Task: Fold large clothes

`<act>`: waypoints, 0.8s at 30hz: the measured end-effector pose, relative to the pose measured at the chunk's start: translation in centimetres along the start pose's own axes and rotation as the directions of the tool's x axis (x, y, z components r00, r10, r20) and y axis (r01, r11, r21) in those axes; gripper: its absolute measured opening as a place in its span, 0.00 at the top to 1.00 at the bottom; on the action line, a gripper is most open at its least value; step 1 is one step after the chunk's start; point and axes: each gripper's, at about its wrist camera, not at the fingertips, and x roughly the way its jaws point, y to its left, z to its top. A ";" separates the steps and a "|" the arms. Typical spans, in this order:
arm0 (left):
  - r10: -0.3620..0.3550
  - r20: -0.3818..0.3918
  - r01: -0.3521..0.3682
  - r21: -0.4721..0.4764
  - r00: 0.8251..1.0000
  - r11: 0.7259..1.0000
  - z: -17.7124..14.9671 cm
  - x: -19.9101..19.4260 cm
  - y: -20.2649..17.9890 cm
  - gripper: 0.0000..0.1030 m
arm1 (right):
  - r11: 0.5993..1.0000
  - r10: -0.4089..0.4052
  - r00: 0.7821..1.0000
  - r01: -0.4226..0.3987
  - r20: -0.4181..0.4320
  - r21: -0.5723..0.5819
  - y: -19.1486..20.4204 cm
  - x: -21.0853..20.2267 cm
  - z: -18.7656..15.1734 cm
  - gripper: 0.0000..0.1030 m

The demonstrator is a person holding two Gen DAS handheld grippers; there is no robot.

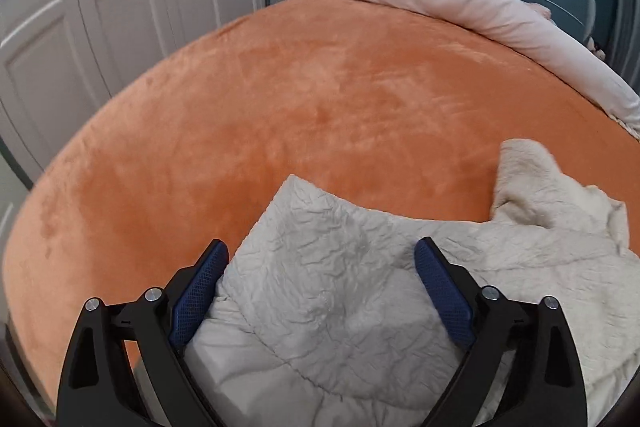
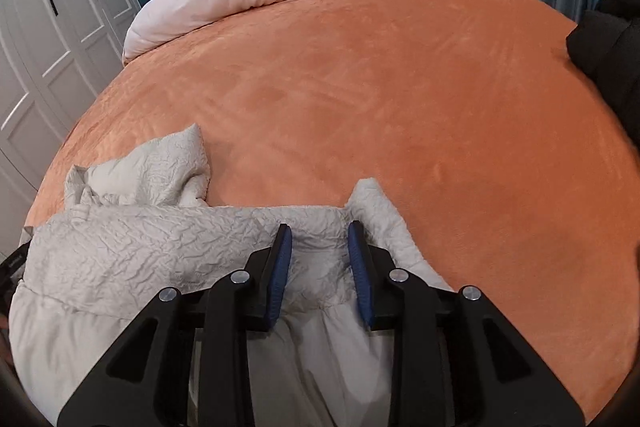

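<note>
A crumpled pale coat (image 2: pixel 160 251) lies along the near edge of the orange bed (image 2: pixel 400 107), one sleeve flung toward the middle. The left gripper (image 1: pixel 322 251) is spread wide above it, pinching nothing. The right gripper (image 2: pixel 318 237) pinches a fold of coat.
</note>
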 end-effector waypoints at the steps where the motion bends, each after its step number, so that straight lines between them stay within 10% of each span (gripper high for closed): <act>1: 0.000 -0.006 0.000 -0.010 1.000 1.000 -0.1 0.6 0.0 0.07 | 1.000 0.010 1.000 -0.010 -0.002 0.011 -0.2 0.3 -0.1 0.73; 12: -0.039 -0.054 0.036 -0.056 0.998 0.998 -0.3 2.3 0.7 0.07 | 0.999 0.016 1.000 -0.015 -0.020 0.046 -0.8 0.2 0.9 0.73; 19: -0.167 0.028 0.169 -0.057 0.985 0.984 -2.0 -8.0 1.1 0.11 | 0.977 0.183 0.983 -0.184 -0.026 -0.111 6.1 -8.6 -0.9 0.71; 24: -0.169 -0.072 0.175 0.092 0.983 0.980 -7.2 -9.0 -2.5 0.11 | 0.969 0.061 0.990 -0.088 -0.125 -0.230 9.5 -6.6 -4.7 0.71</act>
